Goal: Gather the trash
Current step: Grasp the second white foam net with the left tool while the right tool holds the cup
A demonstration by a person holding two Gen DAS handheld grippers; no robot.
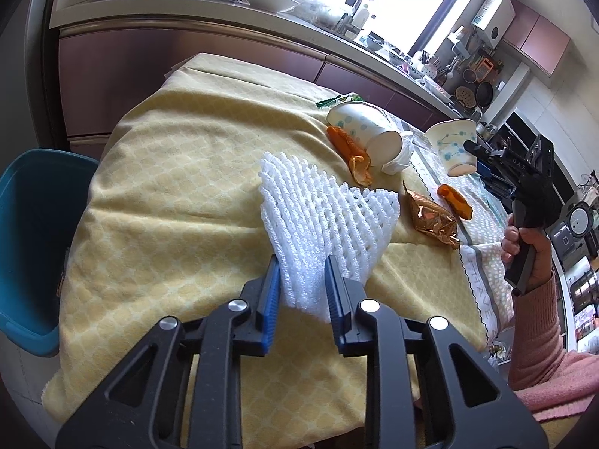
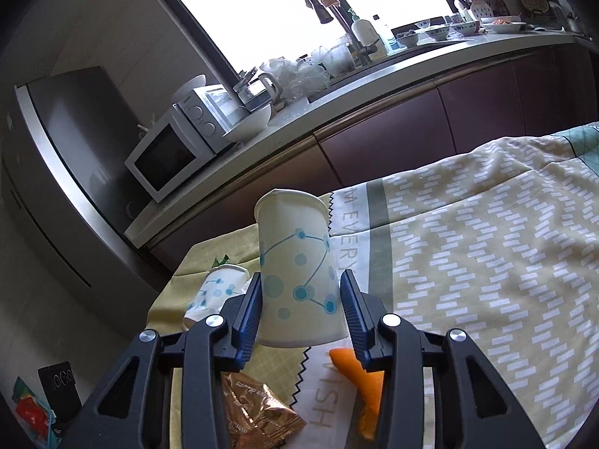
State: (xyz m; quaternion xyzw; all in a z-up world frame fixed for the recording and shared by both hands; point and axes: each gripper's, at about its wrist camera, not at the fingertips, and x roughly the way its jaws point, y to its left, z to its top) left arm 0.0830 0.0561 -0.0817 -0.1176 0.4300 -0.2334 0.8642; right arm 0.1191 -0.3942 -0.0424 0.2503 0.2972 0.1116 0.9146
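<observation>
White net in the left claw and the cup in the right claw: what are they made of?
White net: looks like soft foam mesh, matte, with open diamond cells that bunch between the pads. Cup: seems to be thin paper, smooth and printed with blue dots, with a rolled rim and a slightly dented mouth.

Left gripper (image 1: 302, 280) and right gripper (image 2: 302, 307): black angular plastic linkage arms joined by round silver pivot screws, each ending in ribbed blue jaws. Bare-skinned right hand (image 1: 522, 241); pink knitted sleeve (image 1: 539, 336) with ribbed cuff.

Bright windows (image 2: 269, 11) light a kitchen counter (image 2: 337, 86) with microwave (image 2: 168, 157).
</observation>
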